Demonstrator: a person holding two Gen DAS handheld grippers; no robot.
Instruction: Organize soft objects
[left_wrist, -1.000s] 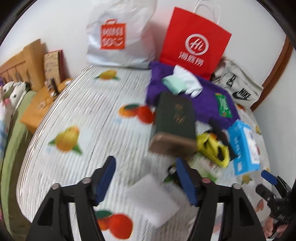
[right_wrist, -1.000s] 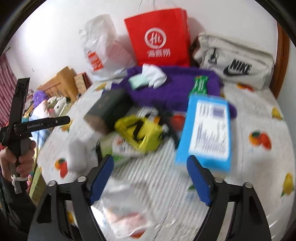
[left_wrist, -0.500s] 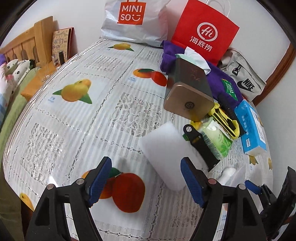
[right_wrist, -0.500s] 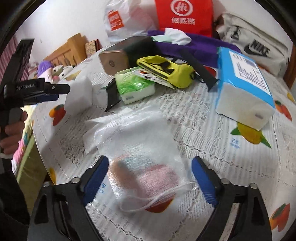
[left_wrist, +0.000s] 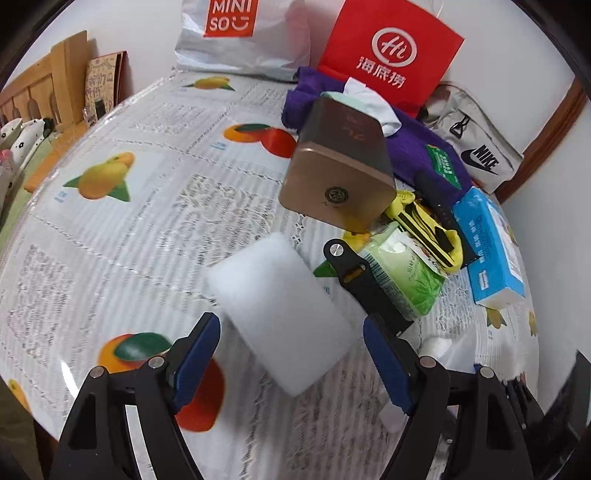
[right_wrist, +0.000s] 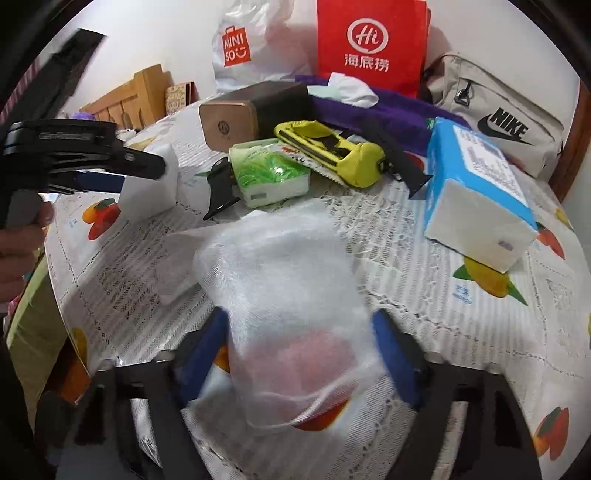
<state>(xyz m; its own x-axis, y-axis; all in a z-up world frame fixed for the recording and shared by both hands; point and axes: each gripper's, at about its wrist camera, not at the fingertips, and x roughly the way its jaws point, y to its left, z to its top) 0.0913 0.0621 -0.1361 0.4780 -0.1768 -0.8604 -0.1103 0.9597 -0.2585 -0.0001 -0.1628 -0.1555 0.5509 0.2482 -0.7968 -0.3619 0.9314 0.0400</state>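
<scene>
The left gripper (left_wrist: 290, 354) hangs over the fruit-print tablecloth (left_wrist: 122, 236) with its jaws opening; a white sponge block (left_wrist: 284, 314) lies flat between the blue pads, which stand clear of it on both sides. Just beyond the sponge a black strap (left_wrist: 364, 282) lies against a green tissue pack (left_wrist: 406, 280), and a brown tin box (left_wrist: 338, 173) lies on its side behind them.

The right gripper (right_wrist: 299, 354) has its jaws closing around a white mesh pouch (right_wrist: 291, 295) on the cloth, the pads right at its sides. Ahead of it are the green pack, a yellow case (right_wrist: 332, 151) and a blue tissue box (right_wrist: 476, 184). Purple cloth (right_wrist: 391, 110), a red paper bag (right_wrist: 369, 40), a white shopping bag (right_wrist: 255, 40) and a beige pouch (right_wrist: 495, 114) crowd the far edge.
</scene>
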